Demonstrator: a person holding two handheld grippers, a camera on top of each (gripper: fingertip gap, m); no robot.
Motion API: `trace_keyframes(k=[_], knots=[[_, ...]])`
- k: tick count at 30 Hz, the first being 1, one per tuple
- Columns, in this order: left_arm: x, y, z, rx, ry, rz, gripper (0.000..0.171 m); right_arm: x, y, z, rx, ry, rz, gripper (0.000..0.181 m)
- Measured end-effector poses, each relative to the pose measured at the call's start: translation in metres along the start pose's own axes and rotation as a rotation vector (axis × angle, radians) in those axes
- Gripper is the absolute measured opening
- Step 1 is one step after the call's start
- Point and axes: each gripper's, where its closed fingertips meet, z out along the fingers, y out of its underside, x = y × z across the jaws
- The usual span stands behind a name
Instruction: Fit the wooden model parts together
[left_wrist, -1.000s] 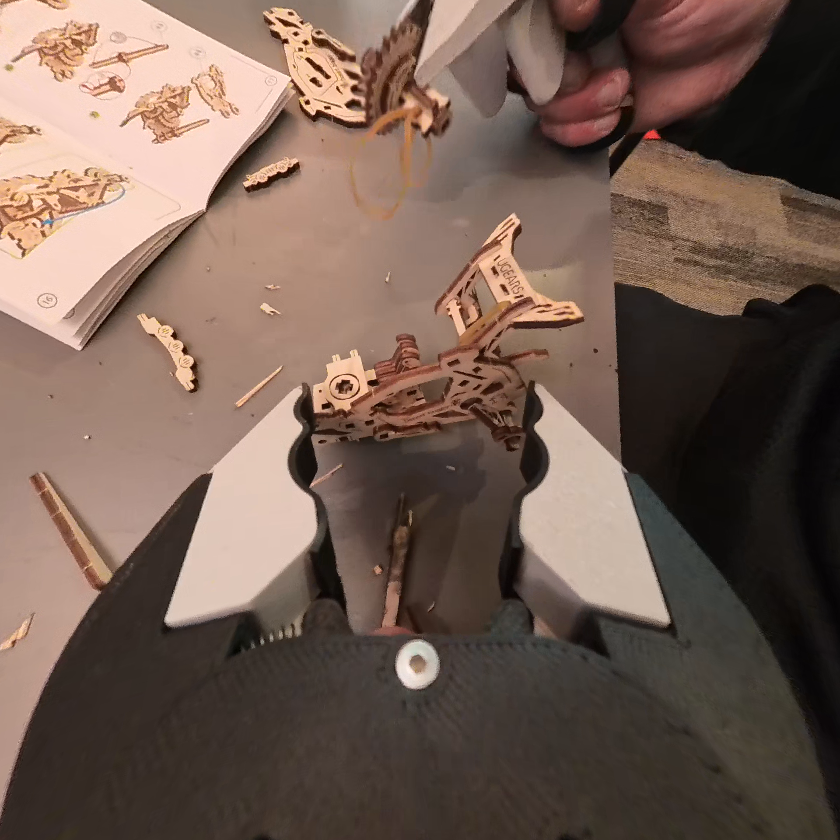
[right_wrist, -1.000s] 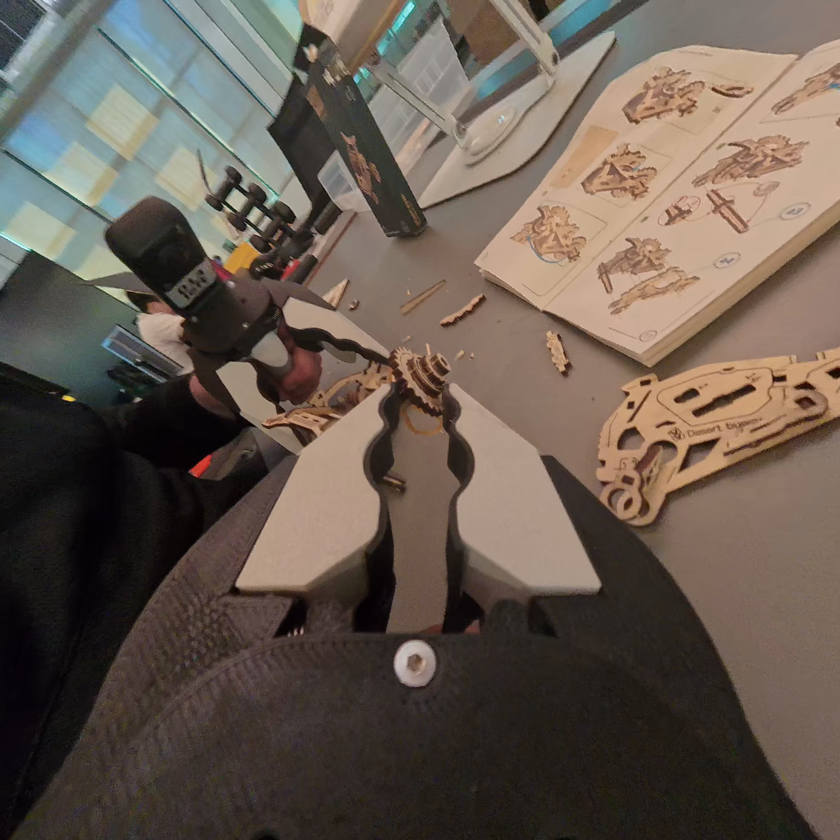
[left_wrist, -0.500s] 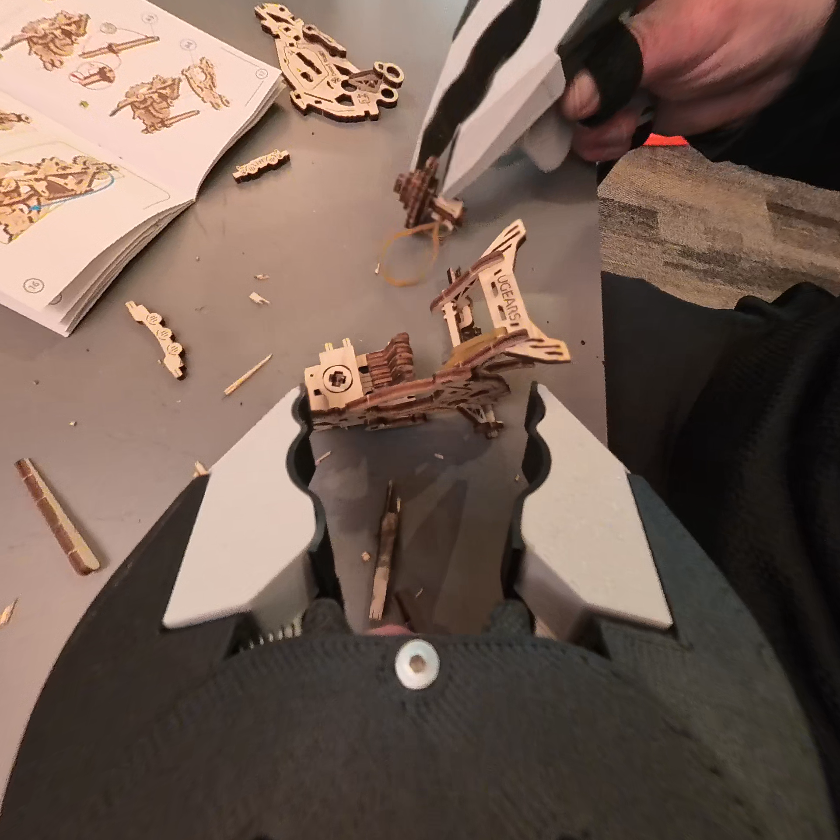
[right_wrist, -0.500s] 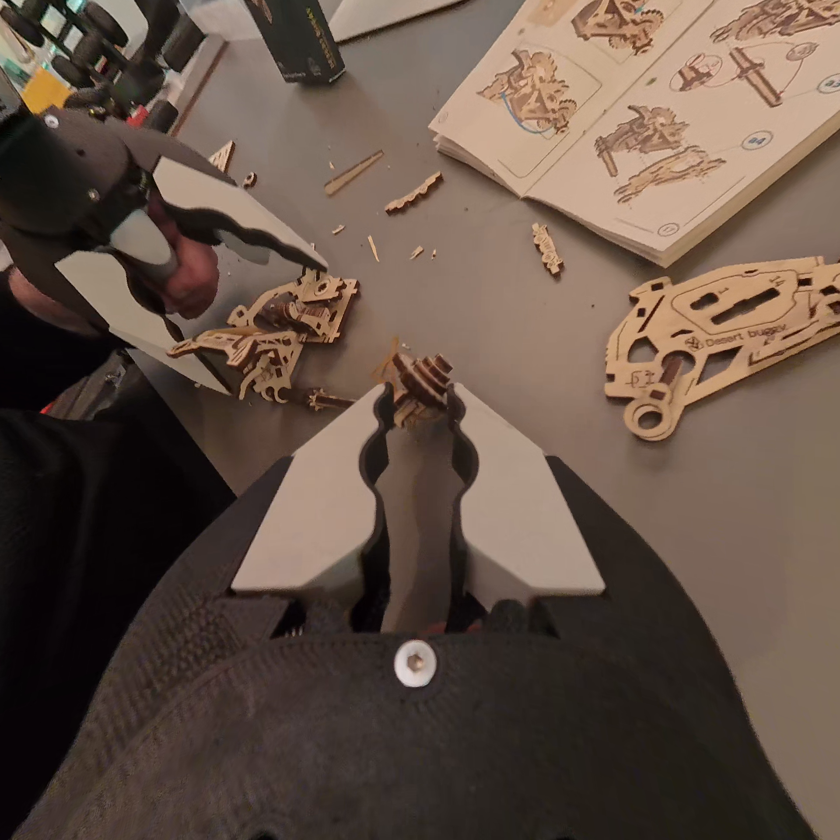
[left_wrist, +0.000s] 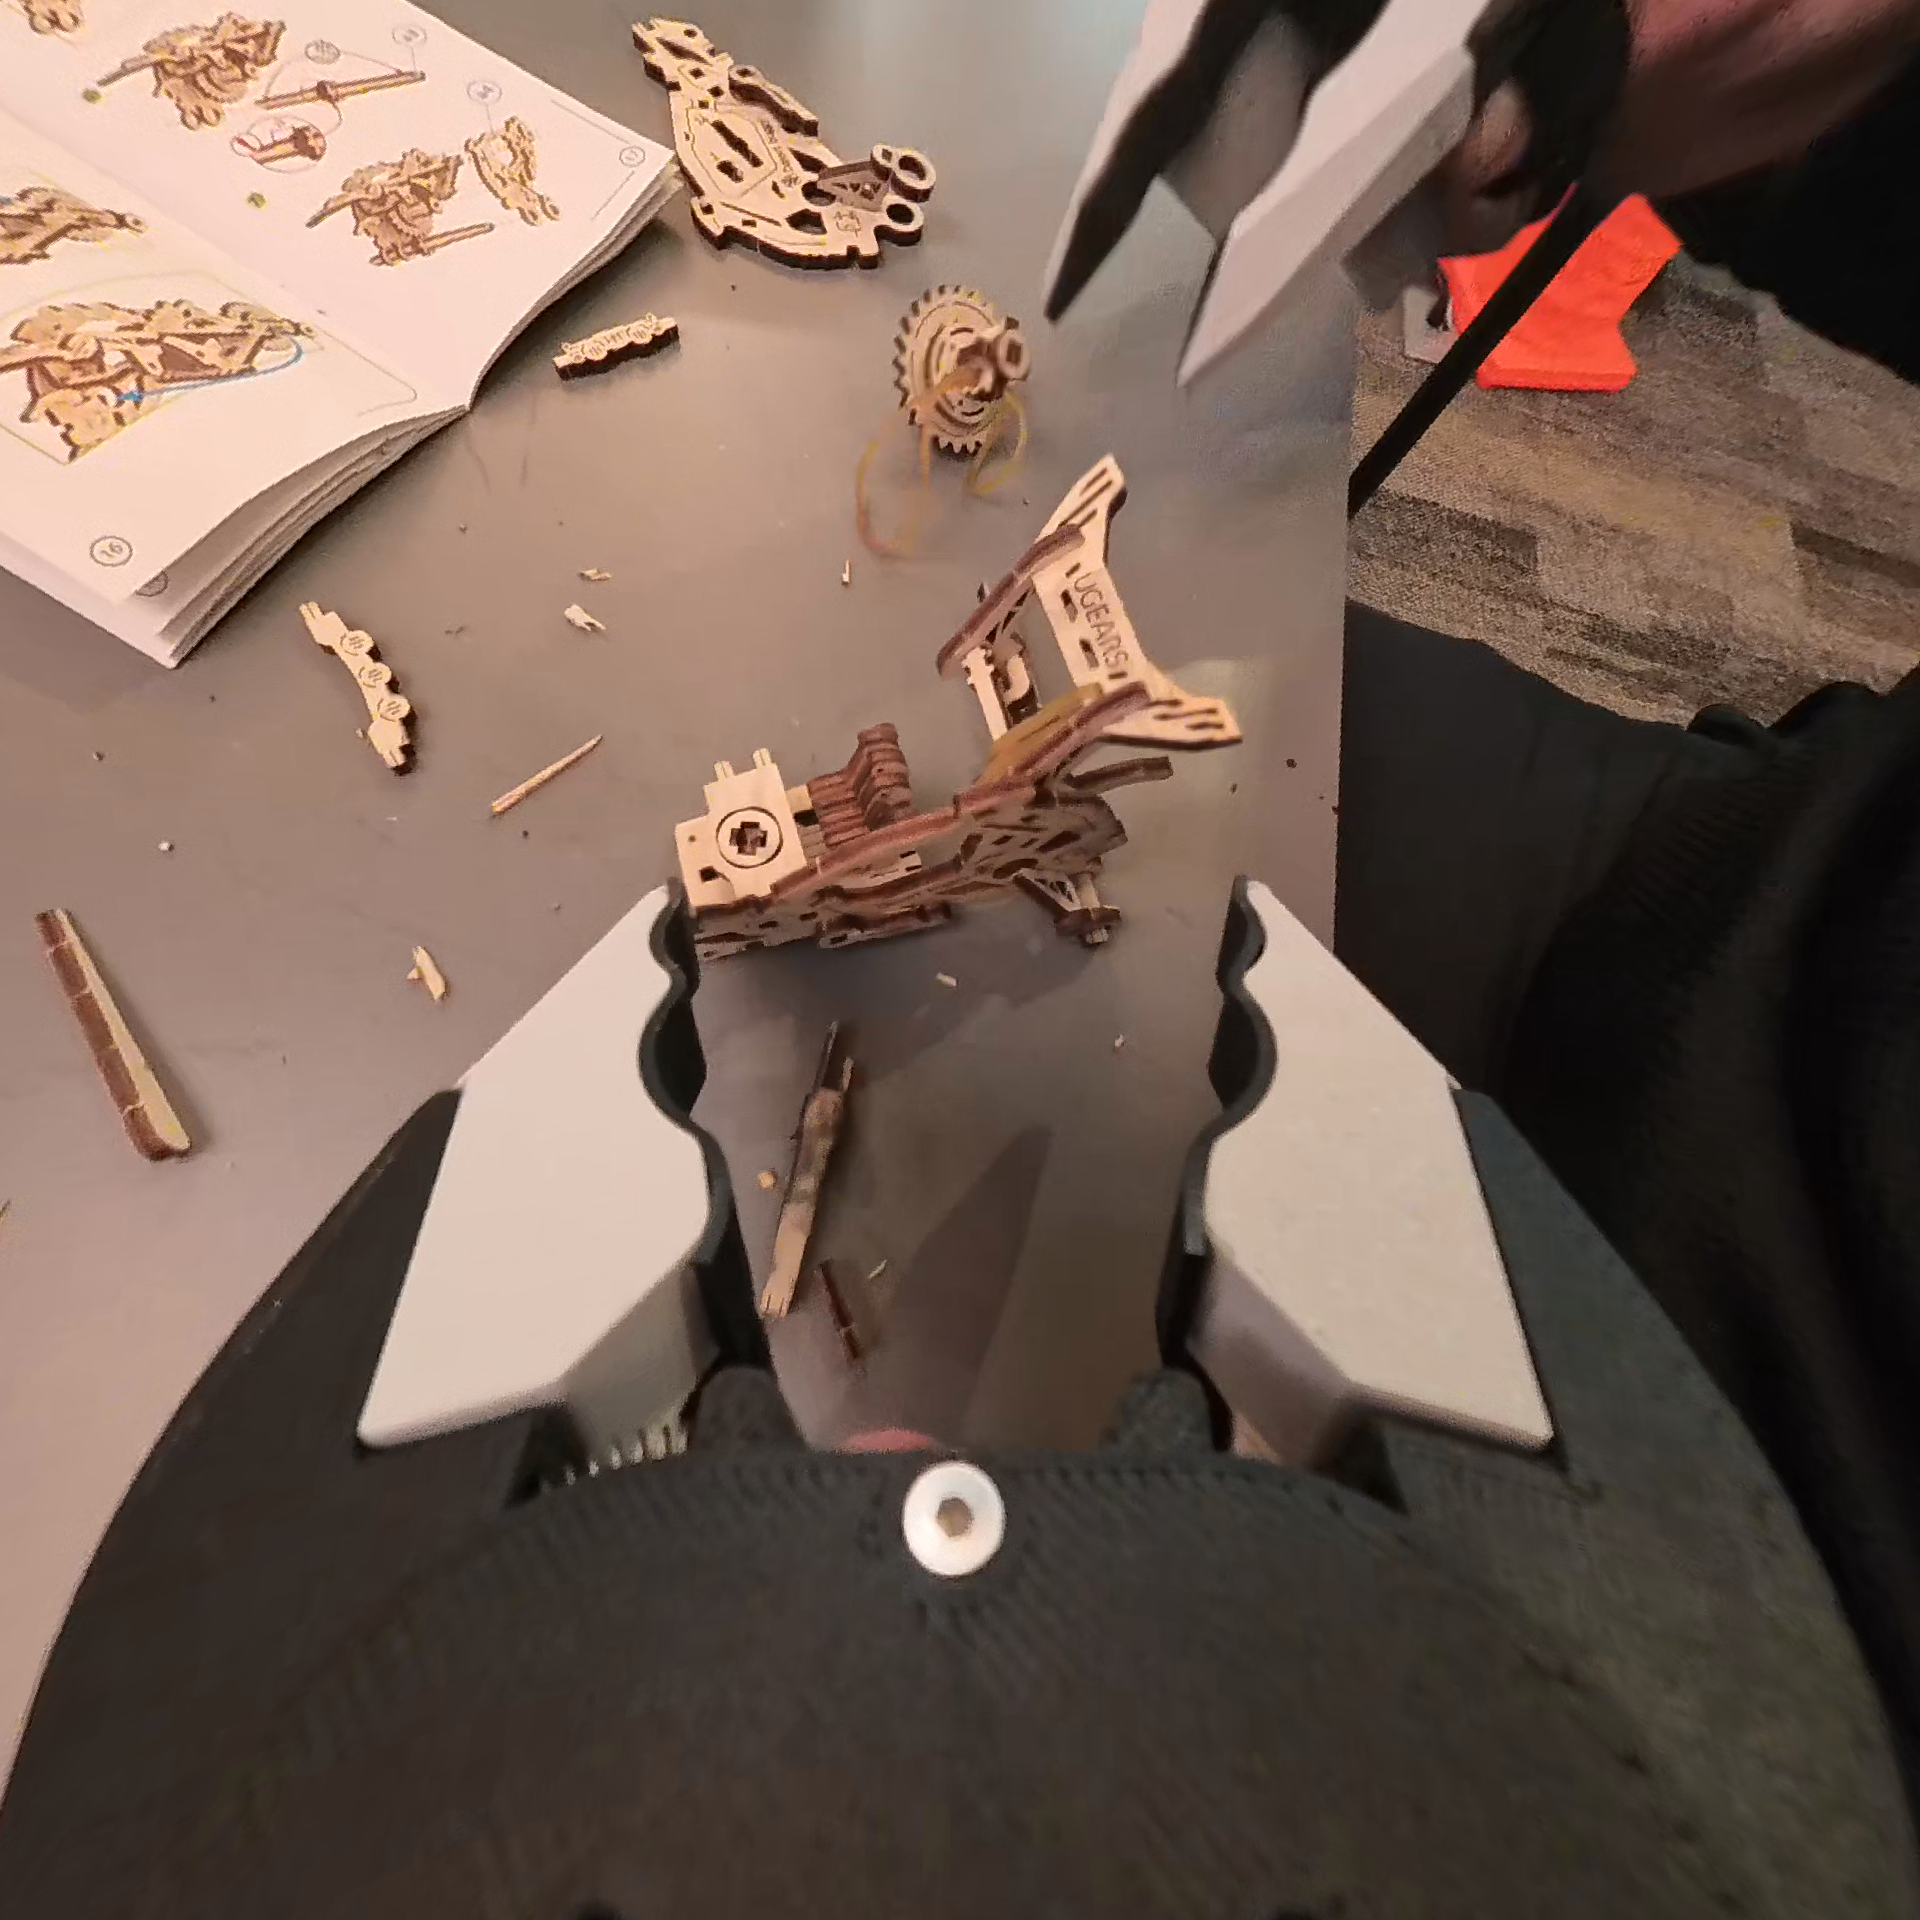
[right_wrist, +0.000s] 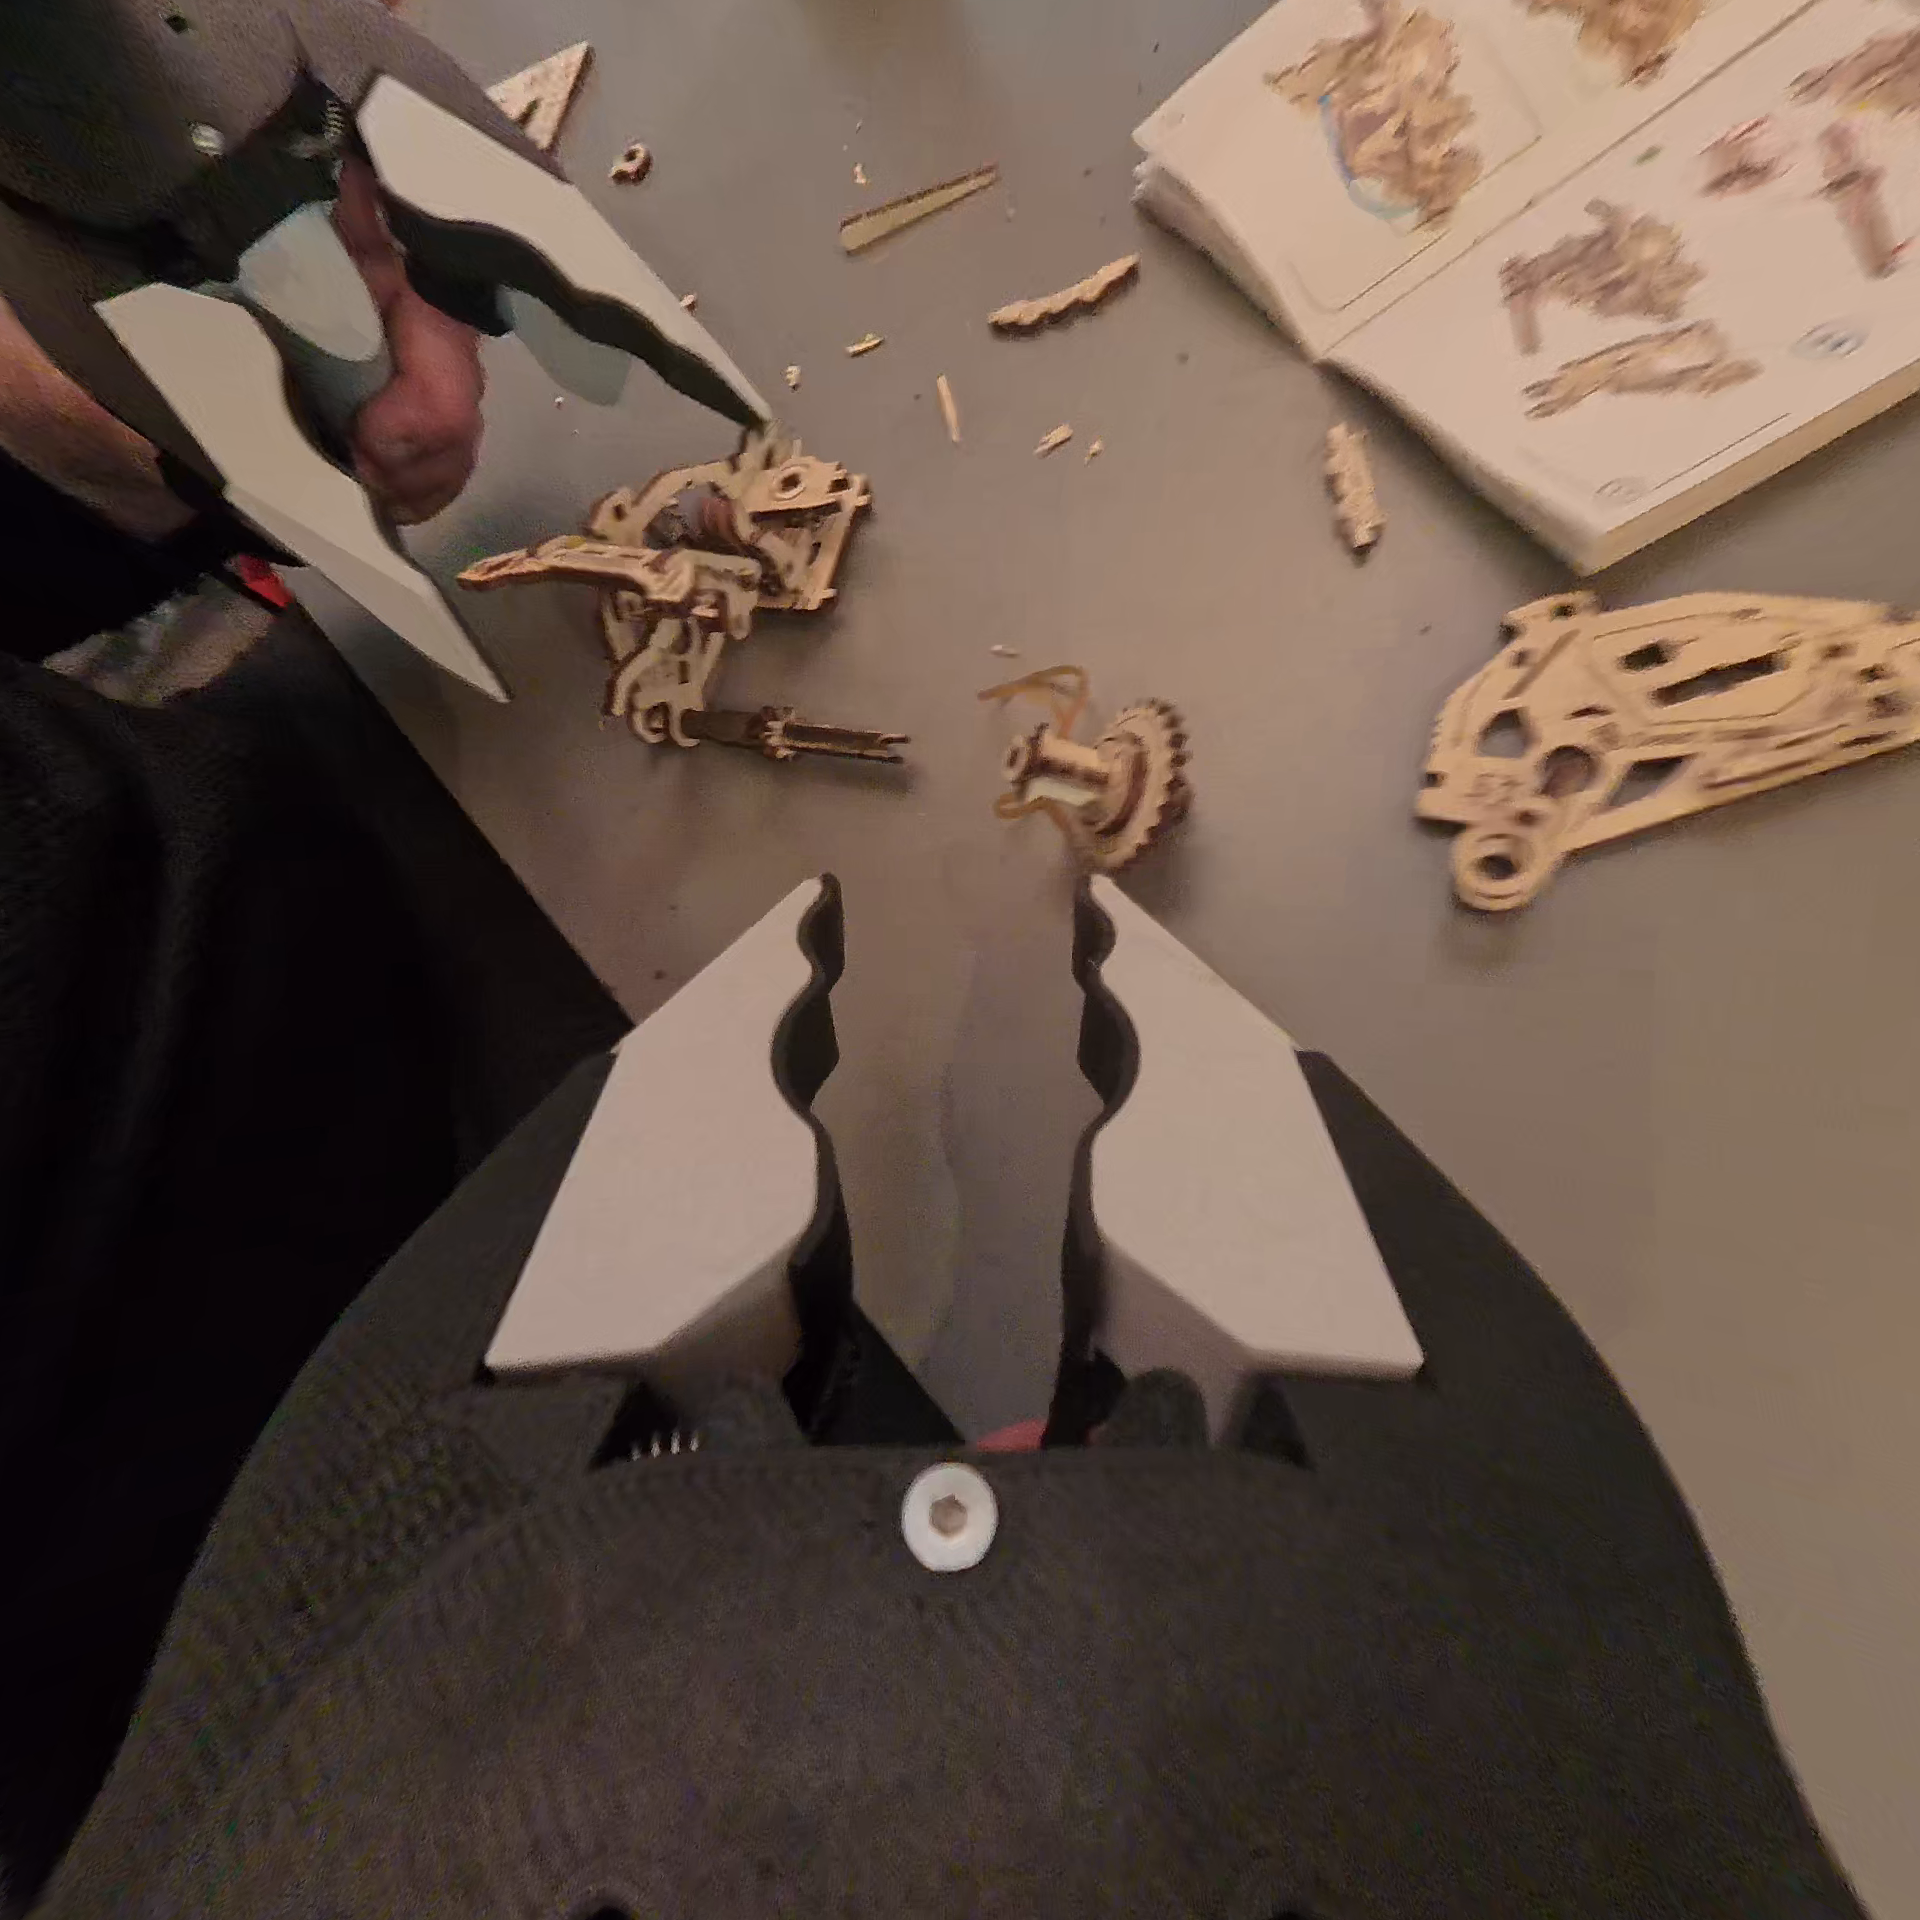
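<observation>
A part-built wooden model assembly (left_wrist: 914, 831) rests on the grey table (left_wrist: 312, 883), just ahead of my left gripper (left_wrist: 961, 914), which is open and empty; its left fingertip is close to the assembly's corner. A wooden gear with a rubber band (left_wrist: 956, 374) lies free on the table beyond it. In the right wrist view my right gripper (right_wrist: 958, 899) is open and empty, with the gear (right_wrist: 1112, 779) just ahead of its right fingertip. The assembly (right_wrist: 707, 582) and the left gripper (right_wrist: 631, 556) show at upper left. The right gripper (left_wrist: 1132, 270) shows at the left wrist view's top.
An open instruction booklet (left_wrist: 260, 260) lies at far left, and a flat wooden body panel (left_wrist: 769, 177) beside it. Loose bits are scattered: a curved piece (left_wrist: 364, 696), a strip (left_wrist: 109, 1039), an axle stick (left_wrist: 810, 1174). The table edge (left_wrist: 1335, 727) runs close on the right. My left gripper's tips are some 5 cm from the axle stick (left_wrist: 810, 1174).
My right gripper brought the gear down to the table, opened, let it go and drew back. The assembly, first spanning my left fingers, now sits on the table ahead of them.
</observation>
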Motion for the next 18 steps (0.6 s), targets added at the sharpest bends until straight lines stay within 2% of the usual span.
trace_keyframes(k=[3,7,10,14,18], knots=[[0.002,-0.003,-0.004,0.020,-0.005,-0.020,0.099,0.019,-0.010,-0.010,-0.002,0.077,-0.081,0.041],[0.006,-0.005,-0.004,0.034,-0.021,-0.028,0.099,0.026,-0.017,-0.005,-0.037,0.066,-0.124,0.039],[0.008,-0.004,-0.005,0.036,-0.040,-0.030,0.100,0.031,-0.006,0.009,-0.126,0.029,-0.088,0.032],[0.010,-0.003,-0.009,0.046,-0.062,-0.039,0.099,0.023,-0.008,0.016,-0.096,-0.046,-0.060,0.006],[0.011,-0.004,-0.011,0.064,-0.077,-0.048,0.098,0.013,-0.014,0.017,-0.040,-0.034,-0.086,0.000]])
